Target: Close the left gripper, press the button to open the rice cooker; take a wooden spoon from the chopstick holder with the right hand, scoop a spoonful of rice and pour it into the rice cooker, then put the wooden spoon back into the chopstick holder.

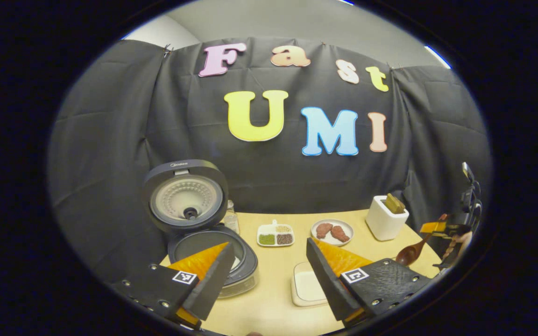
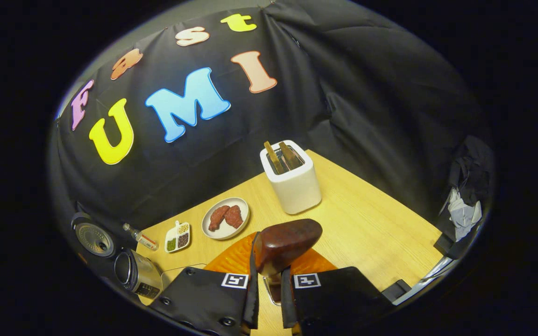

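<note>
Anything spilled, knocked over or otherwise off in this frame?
Nothing stands out. The rice cooker stands upright with its lid raised, the chopstick holder is upright, and the right gripper grips the wooden spoon. No spilled grains show on the table.

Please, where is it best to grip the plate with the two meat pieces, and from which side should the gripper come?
Probably the plate is best gripped at its rim on the near side, toward the table's open middle. It lies flat and shallow, so one finger would need to go under the raised lip and one over it. The divided tray stands close on one side and the holder on the other; the near rim looks free.
</note>
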{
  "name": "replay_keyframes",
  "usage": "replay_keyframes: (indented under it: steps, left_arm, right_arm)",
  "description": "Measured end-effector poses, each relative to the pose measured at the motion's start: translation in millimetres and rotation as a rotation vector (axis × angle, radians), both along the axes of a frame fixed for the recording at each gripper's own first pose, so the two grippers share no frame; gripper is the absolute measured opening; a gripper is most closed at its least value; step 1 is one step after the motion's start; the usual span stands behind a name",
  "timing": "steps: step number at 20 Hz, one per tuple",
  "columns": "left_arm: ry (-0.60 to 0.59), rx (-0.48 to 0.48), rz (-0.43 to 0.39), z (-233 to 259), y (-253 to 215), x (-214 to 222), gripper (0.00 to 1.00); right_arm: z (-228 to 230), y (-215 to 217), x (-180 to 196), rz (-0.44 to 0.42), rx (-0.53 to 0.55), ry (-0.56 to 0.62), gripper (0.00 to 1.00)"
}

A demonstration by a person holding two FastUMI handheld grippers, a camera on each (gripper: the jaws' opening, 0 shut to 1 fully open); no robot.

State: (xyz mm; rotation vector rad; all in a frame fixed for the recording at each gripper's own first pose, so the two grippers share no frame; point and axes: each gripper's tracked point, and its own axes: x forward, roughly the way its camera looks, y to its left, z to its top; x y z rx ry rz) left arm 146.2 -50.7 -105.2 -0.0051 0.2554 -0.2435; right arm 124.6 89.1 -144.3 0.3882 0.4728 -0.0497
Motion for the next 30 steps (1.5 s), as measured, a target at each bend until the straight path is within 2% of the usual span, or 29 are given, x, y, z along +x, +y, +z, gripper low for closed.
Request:
replay_keyframes:
  steps: [1,4,6,7,10,13,14,15,21,26,27,30]
  left_arm:
    - [-0.006,0.006,-0.013,-2.6,7.6,0.1,0.96]
    - [-0.013,0.003,-0.052,-10.8,24.6,-1.1,0.96]
    - [-0.013,-0.004,-0.065,-18.0,35.5,-1.3,0.96]
    - [-0.012,-0.008,-0.068,-21.2,42.8,-2.1,0.96]
    - [-0.006,-0.02,-0.061,-29.2,66.4,-2.1,0.96]
    - [0.002,-0.03,-0.037,-35.3,90.1,-3.0,0.96]
    - [0.006,-0.031,-0.028,-35.9,97.2,-3.5,0.96]
    - [0.01,-0.032,-0.018,-39.9,103.4,-3.9,0.96]
    - [0.048,-0.034,0.012,-58.0,130.1,-10.6,0.96]
    - [0.096,-0.016,0.004,-81.0,138.6,-15.3,0.96]
    - [0.104,-0.012,0.0,-85.9,138.9,-17.0,0.96]
    - [0.123,-0.003,-0.016,-93.5,136.5,-18.8,0.96]
  right_arm:
    - [6.1,6.6,-2.6,-0.002,-0.009,-0.011,0.21]
    - [26.6,33.4,-6.8,0.002,-0.025,-0.048,0.22]
    - [35.8,53.5,-8.0,0.017,-0.038,-0.068,0.21]
    - [40.5,65.0,-8.8,0.029,-0.043,-0.078,0.18]
    - [48.2,100.7,-8.3,0.076,-0.054,-0.092,0.22]
    - [44.2,134.6,-2.6,0.123,-0.047,-0.088,0.22]
    - [43.5,144.9,-1.6,0.139,-0.046,-0.085,0.18]
    - [41.6,154.9,-0.8,0.156,-0.047,-0.082,0.22]
    - [-2.1,198.7,8.7,0.254,-0.116,-0.026,0.21]
    - [-43.3,201.3,14.3,0.299,-0.256,0.014,0.21]
    - [-49.7,200.7,14.0,0.305,-0.267,0.016,0.18]
    - [-64.3,197.9,14.2,0.306,-0.289,0.026,0.22]
